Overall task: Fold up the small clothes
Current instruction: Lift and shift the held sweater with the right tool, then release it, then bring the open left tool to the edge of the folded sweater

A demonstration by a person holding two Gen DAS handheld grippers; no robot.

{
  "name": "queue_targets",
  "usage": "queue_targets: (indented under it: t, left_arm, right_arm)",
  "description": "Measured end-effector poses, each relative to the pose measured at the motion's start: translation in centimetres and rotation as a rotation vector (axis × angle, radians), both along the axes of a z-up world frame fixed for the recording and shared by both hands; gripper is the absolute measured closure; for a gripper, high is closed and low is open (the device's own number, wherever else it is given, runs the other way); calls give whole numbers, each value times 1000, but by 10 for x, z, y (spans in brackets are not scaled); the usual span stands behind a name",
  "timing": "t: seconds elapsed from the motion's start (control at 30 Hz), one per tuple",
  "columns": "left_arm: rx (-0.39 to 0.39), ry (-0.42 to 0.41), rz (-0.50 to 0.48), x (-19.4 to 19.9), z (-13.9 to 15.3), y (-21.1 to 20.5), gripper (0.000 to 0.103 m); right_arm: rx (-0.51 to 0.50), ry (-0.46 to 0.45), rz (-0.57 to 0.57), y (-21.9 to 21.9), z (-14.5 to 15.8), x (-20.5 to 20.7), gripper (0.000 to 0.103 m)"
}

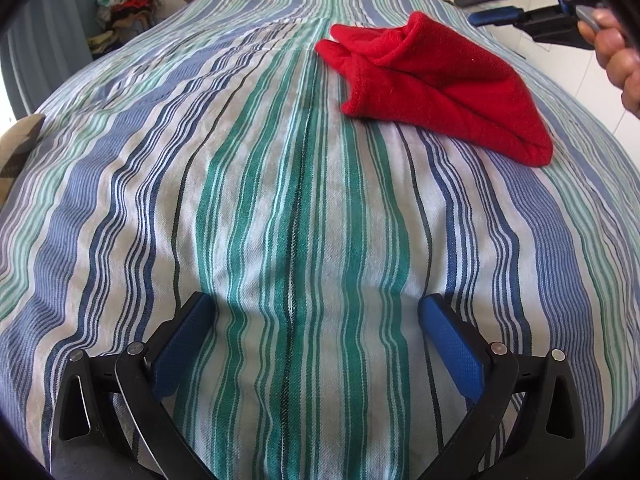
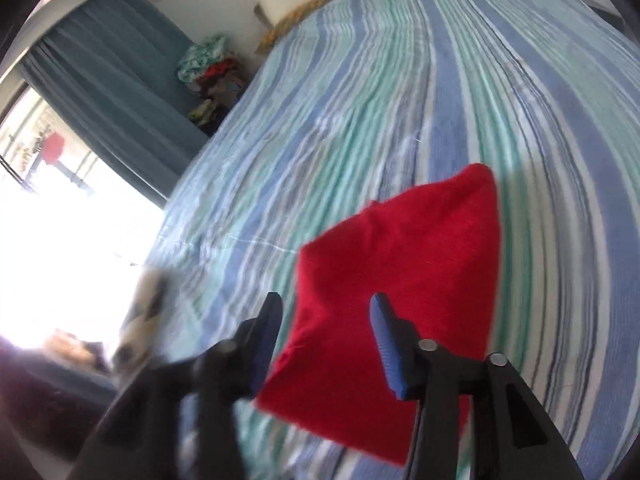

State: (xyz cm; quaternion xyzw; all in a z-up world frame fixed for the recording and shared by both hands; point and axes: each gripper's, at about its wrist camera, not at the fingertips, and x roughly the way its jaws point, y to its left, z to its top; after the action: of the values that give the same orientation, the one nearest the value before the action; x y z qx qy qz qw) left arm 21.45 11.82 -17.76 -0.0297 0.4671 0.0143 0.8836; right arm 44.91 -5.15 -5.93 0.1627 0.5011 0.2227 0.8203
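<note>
Red garment (image 1: 436, 84), small and fleecy, lies folded into a rough triangle on the striped bedspread (image 1: 280, 208). It sits toward the bed's far right part in the left wrist view, near the right edge and well short of the headboard end. 1 narrow end shows 2 loose flaps and an open fold that do not line up neatly; the broad end is rounded and smooth. It appears doubled over at least once, so judged from its shape the folding looks mostly done, though the untidy flaps suggest it may want a last tuck or smoothing.

Right gripper (image 2: 324, 320) hovers just above the garment's near edge in its own blurred view. Its 2 blue-padded fingers stand apart, with red cloth (image 2: 400, 248) visible behind the gap but nothing pinched between them. The left wrist view shows this tool at the top right, held by a hand (image 1: 616, 60) beyond the bed's right side, clear of the fabric.

Left gripper (image 1: 316, 344) is spread wide over bare bedspread near the bed's front edge, holding nothing, well apart from the garment.

Beyond the bed's far left corner, a heap of mixed clothes (image 1: 128, 4) sits beside a blue curtain (image 2: 112, 80). These may be further items left to fold.
</note>
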Motion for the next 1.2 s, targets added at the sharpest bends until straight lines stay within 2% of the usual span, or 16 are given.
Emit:
queue_targets:
  t: [0.03, 0.2, 0.23, 0.3, 0.37, 0.47, 0.57, 0.67, 0.8, 0.87, 0.97, 1.0, 1.03, 1.07, 1.13, 1.2]
  left_arm:
    - [-1, -3, 0, 0, 0, 0, 0]
    - [-3, -17, 2, -3, 0, -1, 0]
    - [-5, -19, 1, -4, 0, -1, 0]
    - [-8, -21, 2, -5, 1, 0, 0]
    - [-6, -19, 2, -5, 1, -1, 0]
    - [-1, -17, 2, -4, 1, -2, 0]
    - [3, -16, 3, -3, 1, -2, 0]
    - [4, -18, 3, -3, 1, -2, 0]
    - [-1, -25, 3, -5, 1, -2, 0]
    - [-4, -29, 4, -6, 1, -2, 0]
    - [-1, -27, 2, -7, 1, -1, 0]
    - [-1, -27, 2, -7, 1, -1, 0]
    - [-1, -27, 3, -7, 2, -2, 0]
    - [-1, -27, 3, -7, 1, -2, 0]
    - [0, -27, 3, -6, 1, -2, 0]
    - [-1, -27, 3, -7, 1, -2, 0]
  right_arm:
    - [-31, 22, 15, 4, -11, -1, 84]
    - [-185, 108, 199, 82, -93, -26, 85]
    - [-229, 85, 226, 96, -103, -34, 85]
    - [-280, -17, 214, 108, -95, -46, 86]
    - [-267, -56, 218, 101, -78, -50, 86]
    - [-227, -167, 212, 68, -36, -67, 81]
    - [-243, -230, 129, 23, -13, -84, 81]
    - [-240, -178, 71, 0, -24, -87, 81]
    - [-241, 47, 105, 11, -90, -78, 80]
    - [-283, -11, 81, 21, -98, -84, 80]
    - [-306, -65, 66, 27, -81, -97, 80]
    - [-306, -87, 78, 28, -73, -106, 79]
    - [-315, -118, 87, 29, -65, -117, 71]
    - [-326, -146, 94, 28, -59, -131, 58]
    - [-337, -183, 109, 26, -53, -164, 43]
    - [-356, -196, 120, 21, -58, -200, 42]
